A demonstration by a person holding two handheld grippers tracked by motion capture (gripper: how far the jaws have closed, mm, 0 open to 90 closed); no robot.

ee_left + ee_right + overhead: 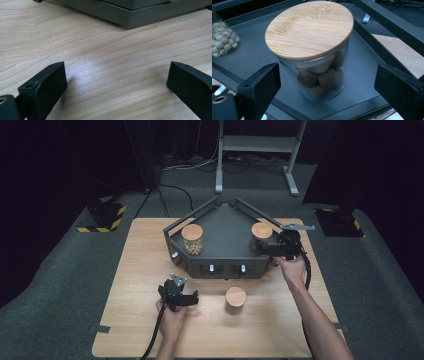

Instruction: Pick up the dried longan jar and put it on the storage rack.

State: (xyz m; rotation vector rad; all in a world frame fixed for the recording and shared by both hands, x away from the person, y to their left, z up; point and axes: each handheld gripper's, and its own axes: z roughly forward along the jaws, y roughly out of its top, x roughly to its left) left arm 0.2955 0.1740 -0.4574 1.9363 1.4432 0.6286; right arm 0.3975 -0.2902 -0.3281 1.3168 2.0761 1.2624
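The right gripper [264,249] sits at the right edge of the grey tray [225,227], its jaws spread wide to either side of a glass jar [317,65] with a bamboo lid [309,28]. In the right gripper view the pads stand clear of the glass on both sides — nothing is clamped. The jar stands in the tray's right corner and holds round brown balls, nuts perhaps, though the glass blurs them. It looks tilted in that view, but that may be the camera's own slant; from above it reads as upright.

A second jar [192,239] stands in the tray's left corner, well apart from the first, filled with small pale beads and lidded the same way. A third jar [235,300] stands on the table [135,270] in front of the tray, between the two hands.

The left gripper [179,296] rests low over the table, near the tray's front wall. Its jaws are wide open with only bare wood between them — it holds nothing. The left hand [171,317] grips it from behind, a cable trailing toward the table's near edge.
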